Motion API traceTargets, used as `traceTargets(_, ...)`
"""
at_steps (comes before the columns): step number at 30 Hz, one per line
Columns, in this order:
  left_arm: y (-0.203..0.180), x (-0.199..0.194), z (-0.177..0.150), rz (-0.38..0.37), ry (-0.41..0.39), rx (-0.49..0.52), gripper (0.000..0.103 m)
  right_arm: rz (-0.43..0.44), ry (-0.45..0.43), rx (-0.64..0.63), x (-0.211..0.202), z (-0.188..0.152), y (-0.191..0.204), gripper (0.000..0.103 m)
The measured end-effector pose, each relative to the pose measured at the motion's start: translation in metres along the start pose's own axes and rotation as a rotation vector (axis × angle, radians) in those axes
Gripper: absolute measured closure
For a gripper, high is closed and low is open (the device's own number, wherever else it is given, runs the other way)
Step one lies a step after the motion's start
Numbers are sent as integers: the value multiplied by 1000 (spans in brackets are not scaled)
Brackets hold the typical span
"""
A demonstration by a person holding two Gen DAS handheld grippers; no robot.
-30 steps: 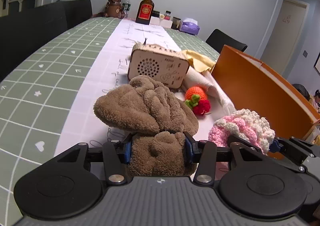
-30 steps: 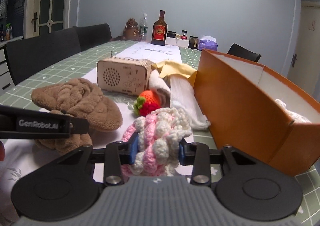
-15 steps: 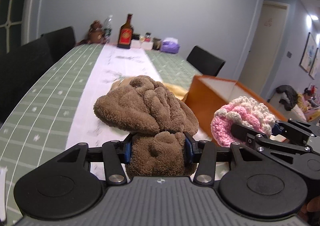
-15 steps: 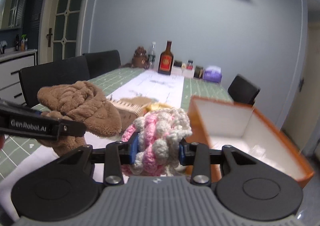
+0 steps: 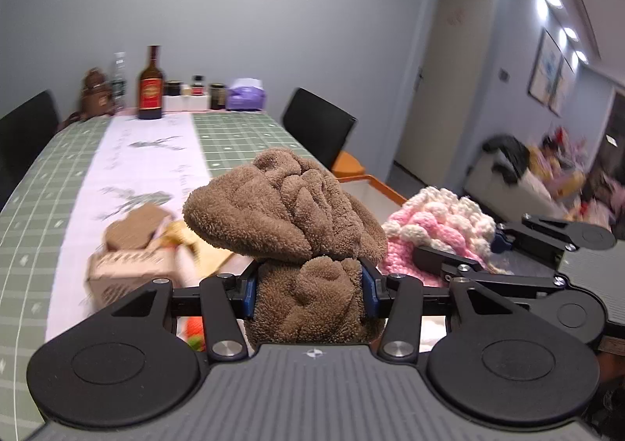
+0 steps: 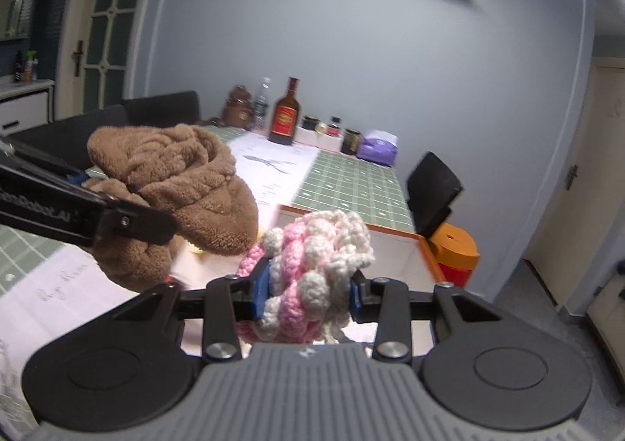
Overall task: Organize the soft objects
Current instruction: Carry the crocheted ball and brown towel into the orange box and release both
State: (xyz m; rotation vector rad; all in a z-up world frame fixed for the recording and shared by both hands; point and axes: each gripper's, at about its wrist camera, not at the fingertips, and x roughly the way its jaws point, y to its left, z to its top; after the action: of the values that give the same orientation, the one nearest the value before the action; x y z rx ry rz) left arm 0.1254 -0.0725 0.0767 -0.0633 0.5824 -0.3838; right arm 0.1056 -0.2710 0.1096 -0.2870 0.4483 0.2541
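Left claw (image 5: 308,292) grips brown towel (image 5: 289,206); right claw (image 6: 308,294) grips pink-white crochet (image 6: 316,257).

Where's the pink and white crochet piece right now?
The pink and white crochet piece is clamped in the right tool, held in the air beside the brown towel, just in front of the orange box.

The wooden box (image 5: 133,253) near the table's (image 5: 50,183) left side is smeared by motion blur, its markings unreadable. The brown plush (image 5: 289,214) hides most of the orange box (image 5: 375,187), leaving only a rim corner. An orange knitted piece (image 5: 194,327) shows partly behind the left gripper's (image 5: 308,292) linkage. Bottle labels at the far end are too small to read.
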Motion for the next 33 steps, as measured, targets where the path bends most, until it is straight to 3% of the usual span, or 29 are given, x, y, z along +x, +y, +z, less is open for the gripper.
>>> traceTargets(10, -38, 74, 28, -26, 146, 141, 48, -18, 126, 28, 48, -8, -69, 64)
traceTargets(16, -52, 116, 30, 7, 235, 209, 48, 11, 224, 75, 89, -16, -95, 64)
traceTargets(21, -56, 142, 29, 41, 309, 232, 47, 77, 305, 52, 118, -20, -97, 62)
traceTargets(27, -65, 169, 21, 116, 378, 354, 47, 126, 383, 0, 146, -29, -88, 62)
traceTargets(33, -57, 185, 21, 152, 419, 337, 46, 157, 429, -79, 159, -25, -72, 58)
